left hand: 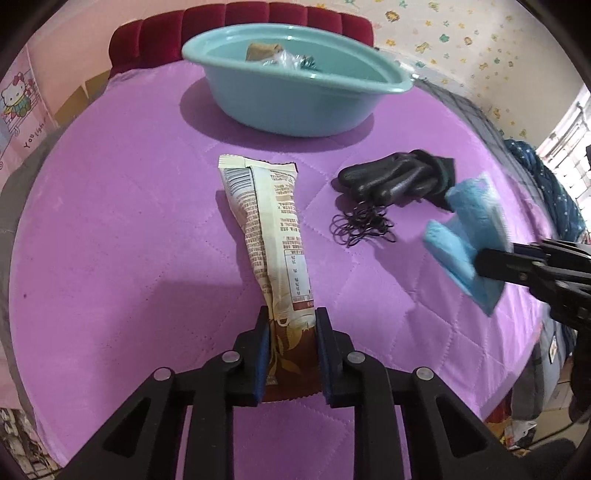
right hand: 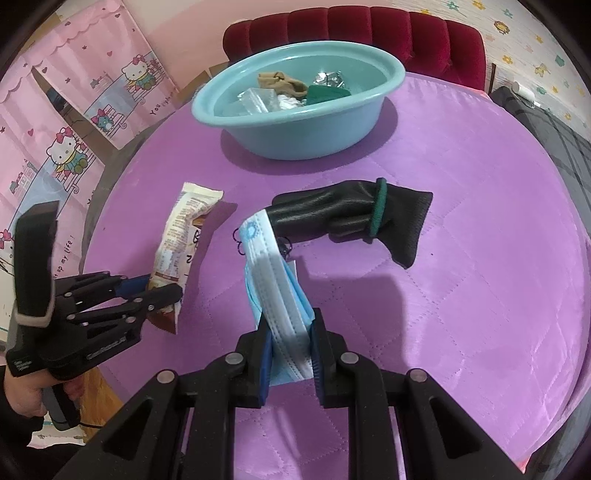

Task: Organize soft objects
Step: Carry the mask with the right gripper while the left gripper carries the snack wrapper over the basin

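The left hand-held gripper [left hand: 290,332] is clenched on the brown end of a long snack packet [left hand: 271,236]. Its blue-padded fingers [left hand: 263,347] press the wrapper from both sides, and the cream, printed length of the packet lies flat on the purple quilted bench [left hand: 129,240], pointing away towards the basin. In the right wrist view a hand [right hand: 26,395] grips this tool's handle at the lower left.

The right hand-held gripper [right hand: 290,332] is clenched on a folded blue face mask [right hand: 275,280], lifted so that the mask stands up between the pads with its far end raised above the cover.

A black glove [right hand: 343,218] with a green cuff band lies on the bench just beyond the mask. Beside the glove's fingertips sits a small heap of thin black hair ties [left hand: 362,225], near the packet but apart from it.

At the far side of the bench stands a turquoise plastic basin [right hand: 295,125]. It holds a tan sock [right hand: 280,81], a clear plastic bag [right hand: 255,99], a crumpled foil wrapper [right hand: 330,79] and something dark green [right hand: 325,94]. A red tufted chair back [right hand: 354,33] rises behind the basin.
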`<state>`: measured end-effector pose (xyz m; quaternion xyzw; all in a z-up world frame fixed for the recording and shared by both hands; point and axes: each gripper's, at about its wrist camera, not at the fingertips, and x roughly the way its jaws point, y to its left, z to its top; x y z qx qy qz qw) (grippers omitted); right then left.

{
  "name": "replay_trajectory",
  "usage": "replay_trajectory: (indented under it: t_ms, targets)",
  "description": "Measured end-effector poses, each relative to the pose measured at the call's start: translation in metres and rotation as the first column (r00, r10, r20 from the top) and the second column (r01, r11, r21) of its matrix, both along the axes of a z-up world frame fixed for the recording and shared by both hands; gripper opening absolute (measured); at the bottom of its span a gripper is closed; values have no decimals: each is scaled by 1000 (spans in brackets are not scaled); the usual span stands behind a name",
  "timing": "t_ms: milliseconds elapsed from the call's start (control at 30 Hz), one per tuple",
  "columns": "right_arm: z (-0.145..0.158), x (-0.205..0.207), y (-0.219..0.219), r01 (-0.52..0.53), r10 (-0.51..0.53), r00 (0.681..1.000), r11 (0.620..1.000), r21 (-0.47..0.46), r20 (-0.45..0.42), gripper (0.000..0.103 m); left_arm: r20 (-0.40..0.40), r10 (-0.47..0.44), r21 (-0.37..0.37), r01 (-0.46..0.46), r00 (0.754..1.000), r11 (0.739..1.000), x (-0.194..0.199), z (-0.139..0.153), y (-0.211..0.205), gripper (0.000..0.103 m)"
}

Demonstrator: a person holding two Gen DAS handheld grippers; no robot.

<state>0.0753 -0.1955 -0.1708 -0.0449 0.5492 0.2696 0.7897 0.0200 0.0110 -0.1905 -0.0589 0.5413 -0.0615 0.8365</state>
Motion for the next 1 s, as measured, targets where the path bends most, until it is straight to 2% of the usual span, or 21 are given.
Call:
replay_trajectory:
  t_ms: [200, 433, 700, 1000]
  targets:
    - [4, -2, 6, -15, 15, 1000, 1000, -3, 6, 18, 33, -21, 20, 21, 999, 1000, -13, 20, -2, 23]
    - [14, -3, 15, -19, 19, 1000, 1000, -11, 17, 18, 51, -35, 34, 33, 998, 999, -8, 26, -12, 23]
    - [30, 0, 17, 4, -4, 1000, 1000, -7, 23, 18, 88, -72, 54, 67, 993, 996, -5, 48, -17, 24]
    - [54, 10, 21, 23, -23, 999, 1000, -2, 45, 18, 120, -93, 38, 89, 988, 995, 8, 71, -19, 24]
